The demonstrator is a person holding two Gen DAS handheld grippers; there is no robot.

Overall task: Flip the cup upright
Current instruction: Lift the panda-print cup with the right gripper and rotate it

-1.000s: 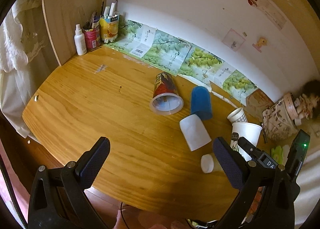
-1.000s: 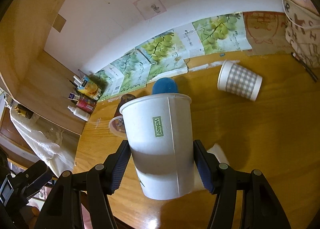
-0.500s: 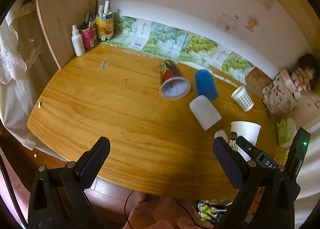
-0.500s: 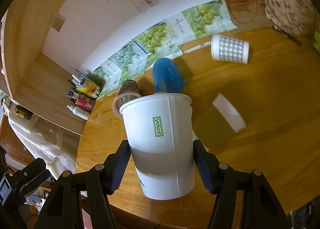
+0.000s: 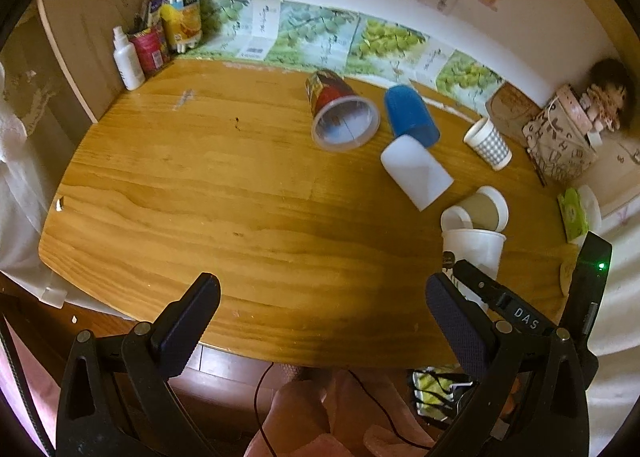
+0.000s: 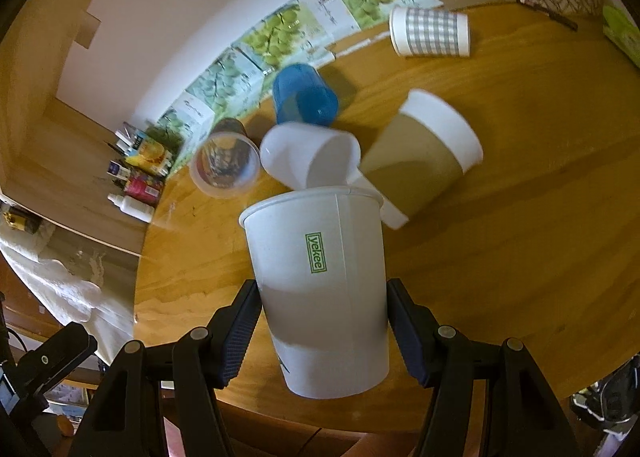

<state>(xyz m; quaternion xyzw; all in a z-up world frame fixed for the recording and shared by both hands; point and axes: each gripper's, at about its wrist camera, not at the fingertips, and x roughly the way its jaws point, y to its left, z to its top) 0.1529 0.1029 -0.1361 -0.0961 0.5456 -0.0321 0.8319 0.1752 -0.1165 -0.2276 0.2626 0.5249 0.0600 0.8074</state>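
My right gripper (image 6: 322, 321) is shut on a white paper cup (image 6: 320, 281) with a green logo, held rim up above the wooden table (image 6: 520, 217). The same cup (image 5: 474, 251) shows in the left wrist view at the right, above the table's front part. My left gripper (image 5: 320, 321) is open and empty over the table's front edge. Lying on their sides are a clear cup with red print (image 5: 340, 113), a blue cup (image 5: 410, 115), a white plastic cup (image 5: 416, 171), a brown-and-white paper cup (image 6: 424, 153) and a checked cup (image 5: 488, 143).
A spray bottle (image 5: 127, 59), a red can and a carton of pens (image 5: 182, 17) stand in the back left corner. Grape-print boxes (image 5: 320, 33) line the wall. A patterned basket with a doll (image 5: 568, 133) sits at the right.
Both grippers have pulled back and risen from the table. The right gripper still holds the white paper cup, and the lying cups now show from higher up.
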